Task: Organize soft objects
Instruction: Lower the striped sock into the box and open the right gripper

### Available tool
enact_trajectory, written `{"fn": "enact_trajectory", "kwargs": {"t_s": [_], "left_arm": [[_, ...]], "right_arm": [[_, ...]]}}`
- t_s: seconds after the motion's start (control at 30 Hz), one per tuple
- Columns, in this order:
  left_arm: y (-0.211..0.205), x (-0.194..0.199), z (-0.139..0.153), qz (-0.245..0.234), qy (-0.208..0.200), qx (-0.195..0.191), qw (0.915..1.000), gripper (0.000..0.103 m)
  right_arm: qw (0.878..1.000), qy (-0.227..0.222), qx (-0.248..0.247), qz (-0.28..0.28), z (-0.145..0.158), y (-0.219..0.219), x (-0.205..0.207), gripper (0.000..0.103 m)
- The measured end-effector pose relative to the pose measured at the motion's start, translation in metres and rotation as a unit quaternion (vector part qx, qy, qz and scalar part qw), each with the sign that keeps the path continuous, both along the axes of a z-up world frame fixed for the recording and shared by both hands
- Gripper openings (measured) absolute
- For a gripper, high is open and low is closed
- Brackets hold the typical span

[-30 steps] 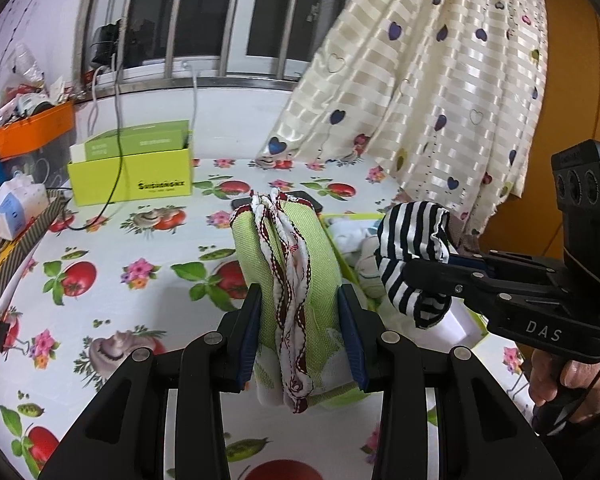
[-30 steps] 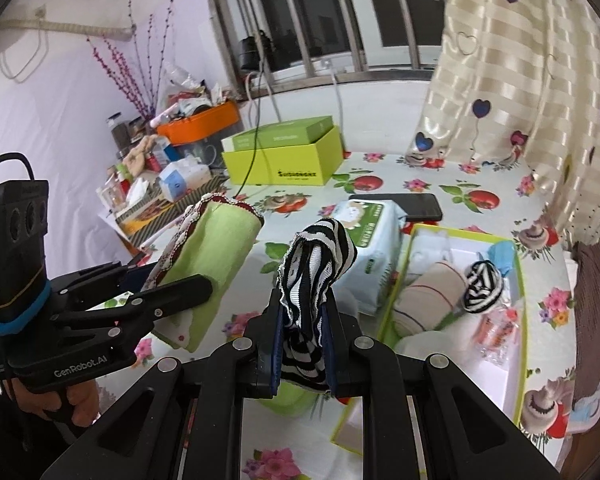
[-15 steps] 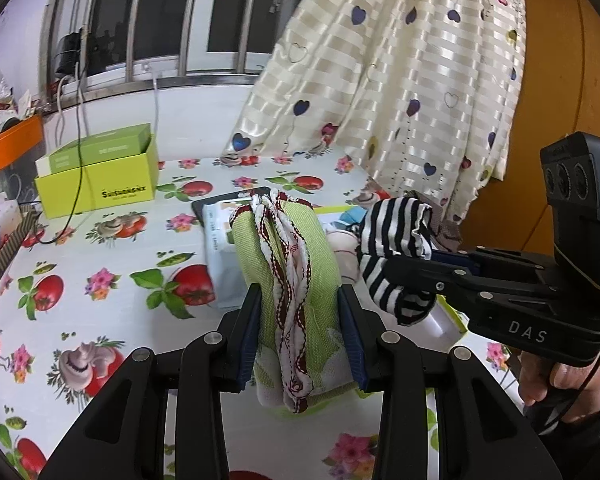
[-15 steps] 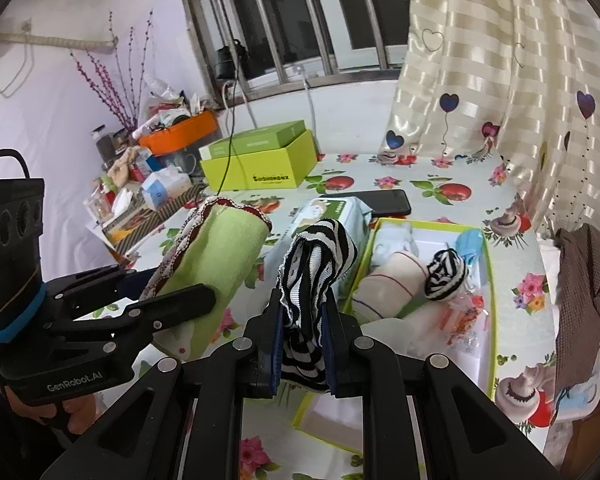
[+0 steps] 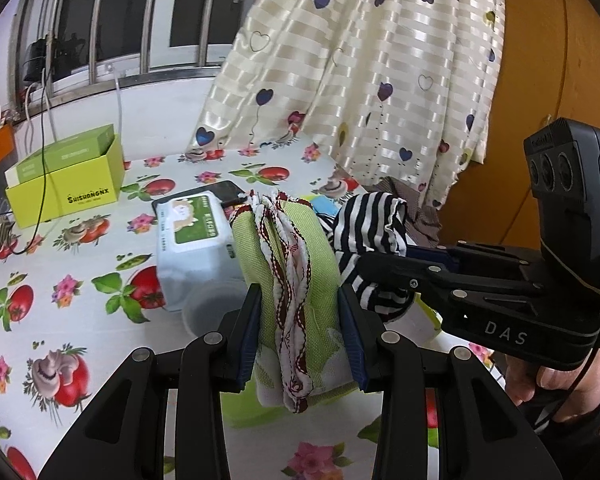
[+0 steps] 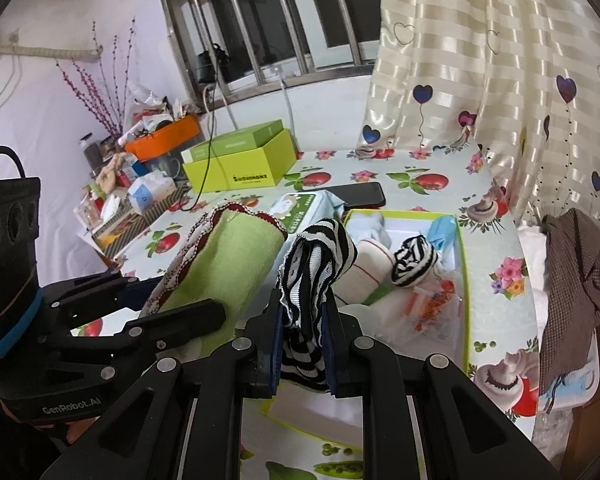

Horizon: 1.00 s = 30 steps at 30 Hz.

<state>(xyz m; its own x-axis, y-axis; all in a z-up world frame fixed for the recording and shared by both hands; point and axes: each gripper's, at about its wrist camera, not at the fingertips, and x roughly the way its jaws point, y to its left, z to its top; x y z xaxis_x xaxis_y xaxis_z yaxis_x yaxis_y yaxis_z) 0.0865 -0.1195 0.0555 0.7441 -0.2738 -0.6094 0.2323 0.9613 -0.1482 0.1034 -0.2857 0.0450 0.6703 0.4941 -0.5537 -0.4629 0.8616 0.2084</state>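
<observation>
Left wrist view: the left gripper is clamping a folded green cloth between its two pads. The cloth is standing nearly upright, its long axis running up and away from the jaws, its red-and-white trimmed edge facing the camera. It is hanging above the table, in front of a wipes pack. Just right of the cloth, the right gripper is reaching in from the right, gripping a striped cloth that is bunching upward. A hand is holding that gripper's handle.

Right wrist view: the right gripper is closed tight on the striped cloth, which is rising from the pads and curling over to the right at its top. Left of it, the left gripper is holding the green cloth tilted, its long axis slanting up toward the right. Both cloths are hanging above the table, just left of an open tray that is holding a white roll and a small striped bundle. A phone is lying beyond the tray.
</observation>
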Motion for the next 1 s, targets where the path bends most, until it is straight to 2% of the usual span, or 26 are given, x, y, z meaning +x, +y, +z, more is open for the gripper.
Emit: {"fn": "enact_trajectory", "kwargs": {"t_s": [0.57, 1.0], "left_arm": [[-0.022, 0.013, -0.021, -0.027, 0.033, -0.008, 0.999, 0.039], [-0.045, 0.024, -0.047, -0.065, 0.072, -0.001, 0.9953, 0.039]], "right_arm": [[0.999, 0.019, 0.004, -0.047, -0.016, -0.041, 0.008, 0.016], [0.995, 0.074, -0.027, -0.065, -0.057, -0.054, 0.023, 0.016]]}}
